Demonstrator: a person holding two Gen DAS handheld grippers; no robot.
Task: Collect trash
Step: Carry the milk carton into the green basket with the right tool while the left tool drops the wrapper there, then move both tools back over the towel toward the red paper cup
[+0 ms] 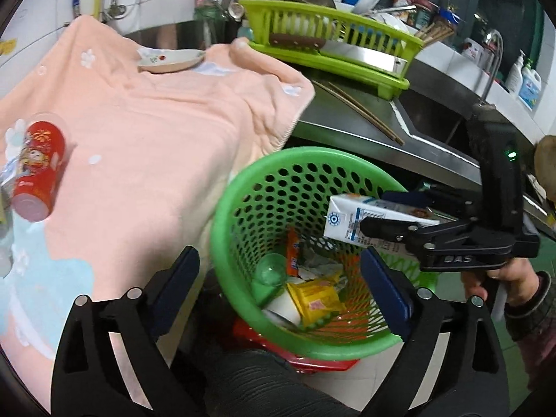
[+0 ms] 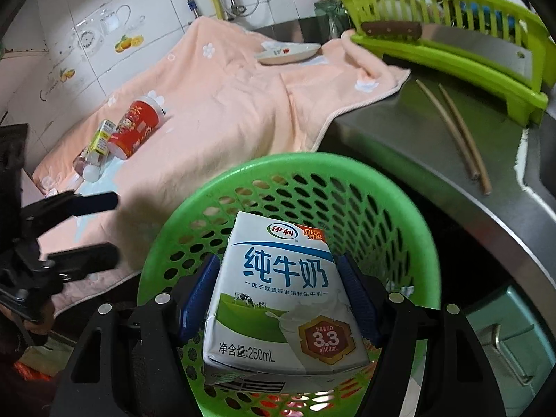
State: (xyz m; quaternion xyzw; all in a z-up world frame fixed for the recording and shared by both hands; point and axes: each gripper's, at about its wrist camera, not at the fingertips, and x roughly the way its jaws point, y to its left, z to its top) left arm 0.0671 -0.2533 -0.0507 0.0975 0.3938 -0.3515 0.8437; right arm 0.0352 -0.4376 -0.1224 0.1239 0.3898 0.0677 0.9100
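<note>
I have the white-and-green 250 mL milk carton (image 2: 283, 299) pinched between the blue pads of my right gripper (image 2: 278, 295), one pad against each narrow side, and I am holding it directly above the mouth of the round green perforated plastic basket (image 1: 243, 187). I judge this to be the drop step: the carton is over the opening but not yet inside, so the next move calls only for me to spread those fingers and let it fall clear of the rim.

My left gripper (image 1: 278, 292) hangs over the near side of the same basket with its fingers spread wide and nothing between them. Inside the basket lie a yellow wrapper (image 1: 318, 300), an orange sachet (image 1: 293, 253), a green plastic bottle (image 1: 269, 278) and some white paper scraps.

Left of the basket, on the peach-pink flowered towel (image 1: 146, 146), a red cartoon-printed cup (image 2: 137, 128) lies on its side, touching a small clear bottle with a yellow-green label (image 2: 94, 153). I take those as the trash left to fetch.

The carton's front reads 伊利 on a green oval, then 纯牛奶 in large blue characters, 净含量:250mL at the bottom left, and a badge with 3.3 g/100mL. My right gripper's body carries raised letters too blurred to read.
</note>
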